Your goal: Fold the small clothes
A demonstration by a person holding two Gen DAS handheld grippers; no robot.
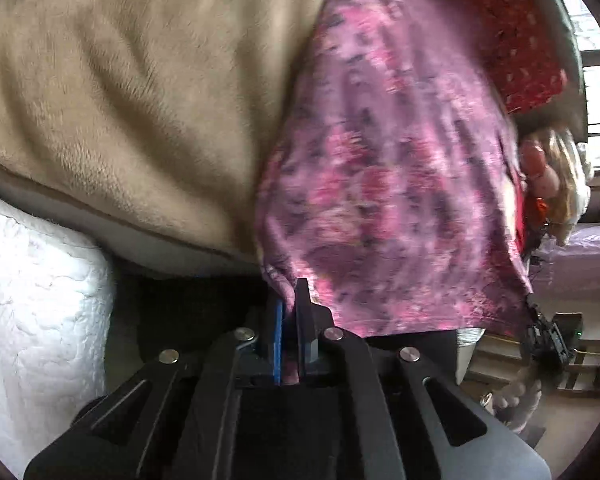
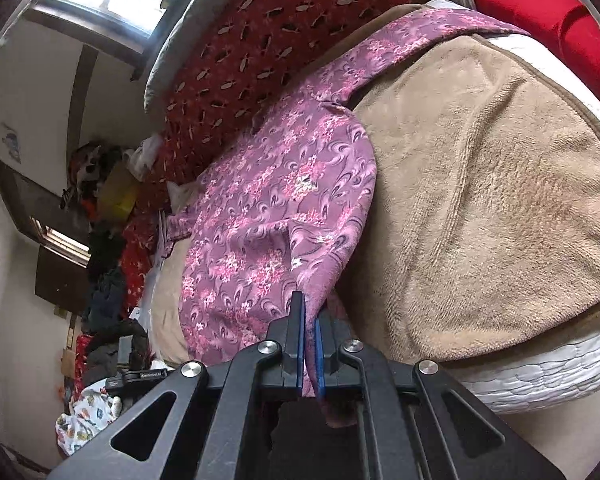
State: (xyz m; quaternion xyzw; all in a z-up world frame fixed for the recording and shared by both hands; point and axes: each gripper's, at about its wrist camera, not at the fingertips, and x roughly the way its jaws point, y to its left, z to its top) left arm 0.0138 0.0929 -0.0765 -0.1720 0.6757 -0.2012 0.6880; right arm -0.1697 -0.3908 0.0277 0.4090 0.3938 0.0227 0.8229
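Observation:
A purple garment with pink flowers (image 1: 384,184) hangs blurred in the left wrist view, over the edge of a bed. My left gripper (image 1: 290,300) is shut on its lower left corner, with the cloth pinched between the blue pads. In the right wrist view the same garment (image 2: 276,216) lies spread across a tan fleece blanket (image 2: 480,200). My right gripper (image 2: 310,312) is shut on a hem of it, and a strip of cloth runs down between the pads.
The tan blanket (image 1: 120,92) covers a white quilted mattress (image 1: 40,300). A red patterned cushion (image 2: 276,40) lies behind the garment. Piled clothes (image 2: 108,280) and a printed white cloth (image 2: 88,416) sit by the wall. Windows (image 1: 596,80) are at the right.

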